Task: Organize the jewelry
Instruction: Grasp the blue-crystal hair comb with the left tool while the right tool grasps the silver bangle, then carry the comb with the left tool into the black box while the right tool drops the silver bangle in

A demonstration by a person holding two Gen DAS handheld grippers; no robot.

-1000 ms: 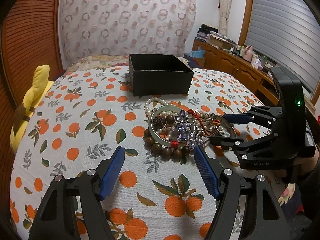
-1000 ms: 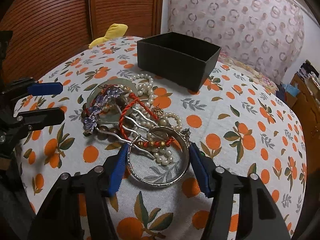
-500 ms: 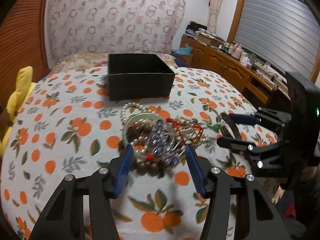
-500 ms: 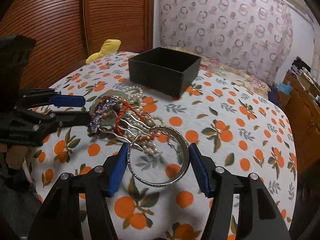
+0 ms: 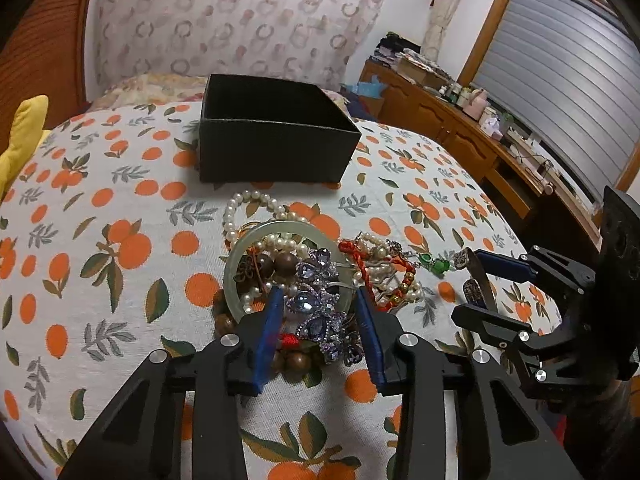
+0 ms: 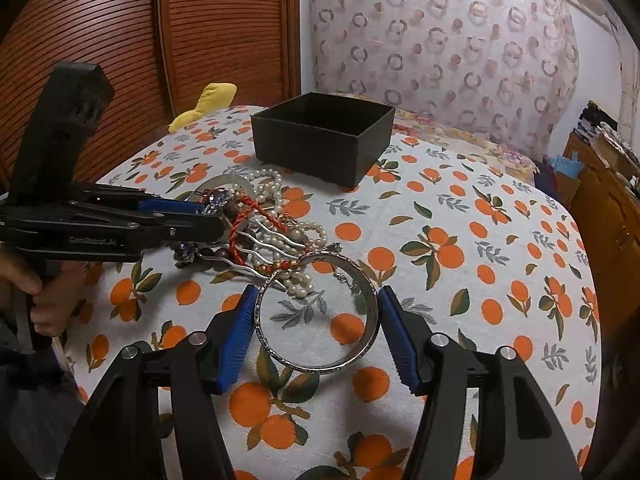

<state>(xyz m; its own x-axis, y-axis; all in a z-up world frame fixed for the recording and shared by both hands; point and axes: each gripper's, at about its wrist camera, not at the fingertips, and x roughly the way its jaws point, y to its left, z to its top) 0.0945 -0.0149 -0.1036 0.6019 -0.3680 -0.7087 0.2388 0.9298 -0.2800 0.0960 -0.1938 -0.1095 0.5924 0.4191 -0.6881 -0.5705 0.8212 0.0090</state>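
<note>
A tangled jewelry pile (image 5: 312, 272) lies on the orange-print cloth: pearl strands, a pale jade bangle (image 5: 240, 252), wooden beads, a red cord and a purple crystal hair comb (image 5: 320, 304). An open black box (image 5: 272, 140) stands behind it, also seen in the right wrist view (image 6: 324, 140). My left gripper (image 5: 320, 320) has its blue fingers on either side of the purple comb, narrowly apart. My right gripper (image 6: 316, 324) is shut on a silver bangle (image 6: 320, 316), held at the pile's near edge; it also shows in the left wrist view (image 5: 480, 280).
A yellow plush (image 5: 24, 136) lies at the table's left edge. A wooden dresser (image 5: 460, 132) with clutter runs along the right wall. A wooden slatted door (image 6: 160, 40) stands behind the table. The cloth (image 6: 460, 240) right of the pile holds nothing.
My left gripper moved forward into the pile and narrowed its fingers around the purple comb. My right gripper kept hold of the silver bangle and shifted slightly.
</note>
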